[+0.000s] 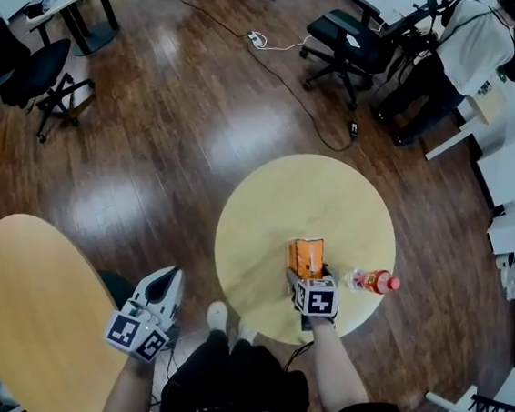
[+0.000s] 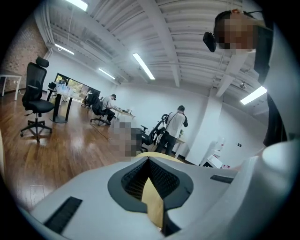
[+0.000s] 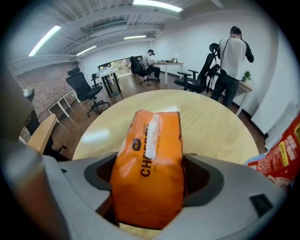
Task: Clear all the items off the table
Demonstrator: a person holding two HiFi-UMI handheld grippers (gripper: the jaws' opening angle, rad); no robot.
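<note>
**Right gripper** (image 1: 308, 277): the jaws stand wide and straddle the near end of the orange packet (image 1: 306, 251). In the right gripper view the pads appear to bear on its 2 long sides. How firmly they press is not certain, because the foil bulges over both contact lines.

**Packet position:** it lies flat on the round table (image 1: 276, 202), near the edge closest to the person. Its long axis runs straight away from the gripper, in line with the jaws, so the grip spans the short width.

**Remaining item:** 1 bottle (image 1: 373, 280) lies on its side just right of the right gripper, apart from the packet. Its long axis runs across the table and its cap points right.

**Left gripper** (image 1: 169, 278): the jaws are pressed together with nothing between them. It hangs off the table's left edge, well apart from both items.

**Judgement:** the right hand is the nearer one for both items. A straight lift should suit the packet. The bottle calls for jaws set across its axis.
</note>
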